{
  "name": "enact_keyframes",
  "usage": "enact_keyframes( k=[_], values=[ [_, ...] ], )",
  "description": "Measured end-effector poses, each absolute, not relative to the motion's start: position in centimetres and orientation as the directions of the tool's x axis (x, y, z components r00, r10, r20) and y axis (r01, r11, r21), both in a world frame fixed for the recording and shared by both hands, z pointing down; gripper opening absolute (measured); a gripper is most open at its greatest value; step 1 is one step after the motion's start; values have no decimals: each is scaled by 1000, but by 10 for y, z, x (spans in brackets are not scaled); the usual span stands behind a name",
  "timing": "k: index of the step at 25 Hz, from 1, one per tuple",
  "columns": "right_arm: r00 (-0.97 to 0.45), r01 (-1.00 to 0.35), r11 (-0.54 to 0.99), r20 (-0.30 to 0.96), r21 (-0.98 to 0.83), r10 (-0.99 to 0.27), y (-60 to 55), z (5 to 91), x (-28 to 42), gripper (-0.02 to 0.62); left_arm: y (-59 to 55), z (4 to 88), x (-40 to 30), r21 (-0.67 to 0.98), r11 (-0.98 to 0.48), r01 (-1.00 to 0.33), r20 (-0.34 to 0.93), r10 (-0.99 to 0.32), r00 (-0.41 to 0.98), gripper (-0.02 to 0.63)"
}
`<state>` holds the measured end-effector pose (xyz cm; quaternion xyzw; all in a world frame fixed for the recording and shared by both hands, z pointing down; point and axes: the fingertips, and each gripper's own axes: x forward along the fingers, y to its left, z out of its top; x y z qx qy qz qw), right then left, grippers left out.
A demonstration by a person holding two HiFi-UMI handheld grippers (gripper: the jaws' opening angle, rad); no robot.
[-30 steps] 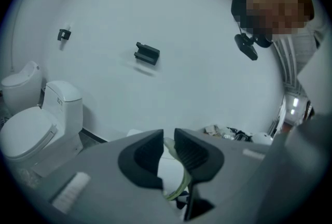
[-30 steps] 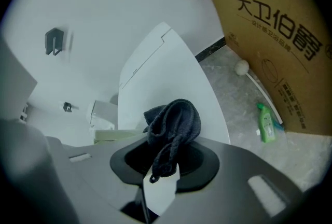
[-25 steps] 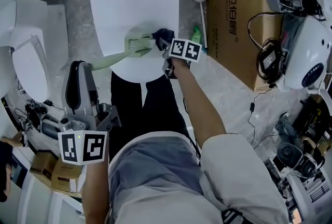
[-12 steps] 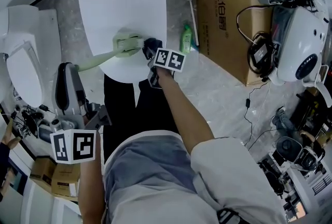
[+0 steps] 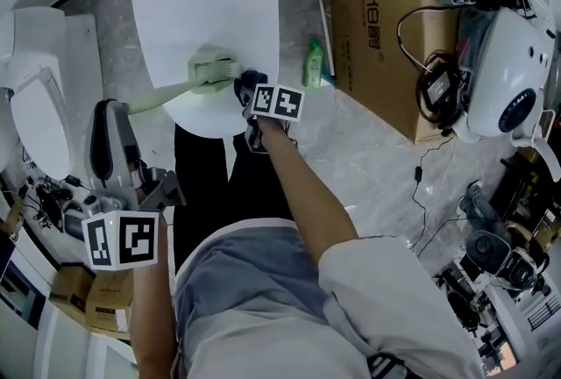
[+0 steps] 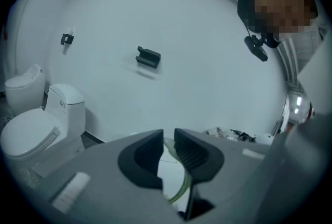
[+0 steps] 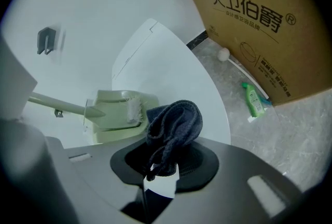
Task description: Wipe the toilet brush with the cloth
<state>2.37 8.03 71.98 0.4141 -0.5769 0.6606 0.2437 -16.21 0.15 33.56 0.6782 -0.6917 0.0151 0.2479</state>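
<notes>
Over the toilet lid (image 5: 210, 4), toilet brush (image 5: 213, 70) head lay just beside the cloth (image 7: 174, 124) — cloth clenched in right gripper (image 7: 163, 158), brush handle pinched in left gripper (image 6: 168, 151).

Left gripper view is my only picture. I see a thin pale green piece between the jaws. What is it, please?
Observer: It is the handle of the toilet brush; the left gripper is shut on it.
Operator: Where is the brush head?
Observer: It is over the closed white toilet lid, with its bristles toward the right gripper.
Operator: Does that gripper have the cloth?
Observer: Yes, its jaws pinch a dark blue cloth, bunched right beside the bristles; whether the two touch, I cannot tell.
</notes>
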Motion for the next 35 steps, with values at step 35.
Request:
enact_keyframes(
  k=[35],
  values=[
    [-705, -202, -594, 536, -779, -464, 102, 685, -112, 86, 4, 337, -162, 310, 58, -949, 366, -929, 62, 0]
  ],
)
